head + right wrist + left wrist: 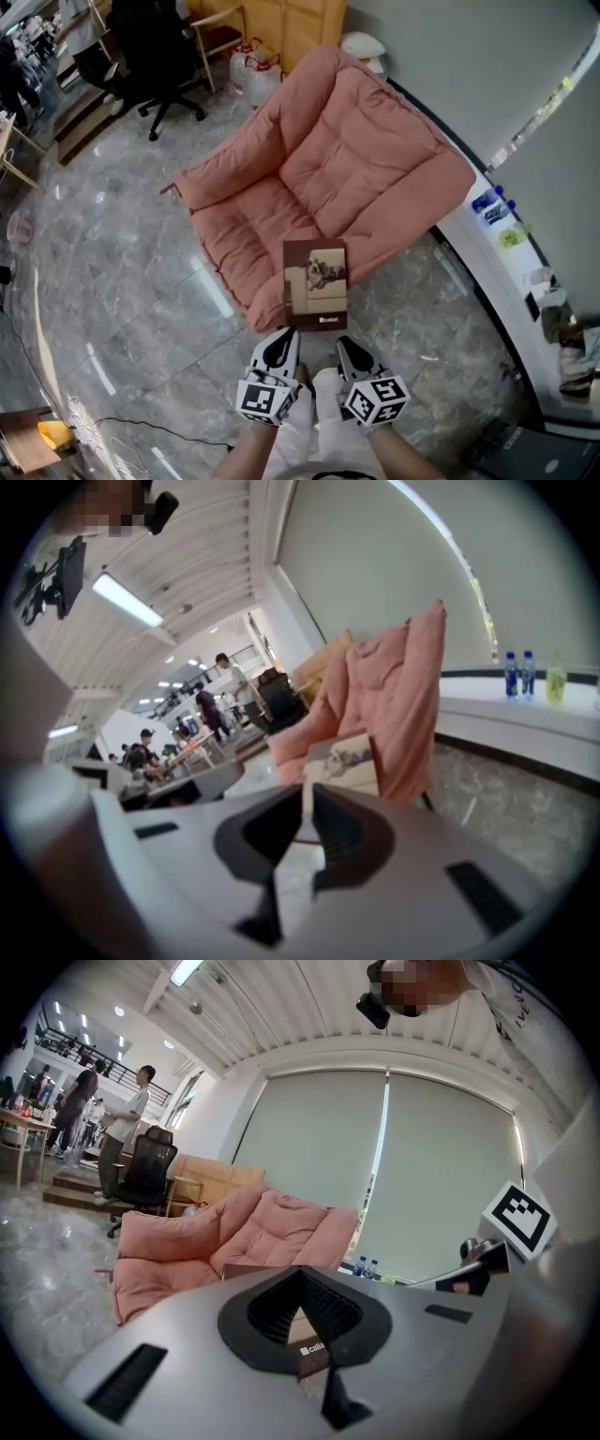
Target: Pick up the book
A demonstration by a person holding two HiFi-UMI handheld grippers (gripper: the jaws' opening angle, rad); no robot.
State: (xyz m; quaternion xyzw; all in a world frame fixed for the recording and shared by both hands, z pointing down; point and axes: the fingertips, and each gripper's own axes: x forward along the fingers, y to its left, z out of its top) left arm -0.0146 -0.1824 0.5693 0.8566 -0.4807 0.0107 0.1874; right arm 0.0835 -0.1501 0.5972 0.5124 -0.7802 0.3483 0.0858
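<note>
Evidently the left tool (287, 337) and right tool (345, 343) are clamping the book (315, 284) by its near edge over the front of the chair (375, 159), so lifting well is probably calling for keeping the 2 tools level and rising together, without twisting it.

From the head we look steeply down on the pink chair (375, 159), while our two gripper views sit low and near, facing roughly level along their jaws at that chair and the book (315, 284), shared by all three.
</note>
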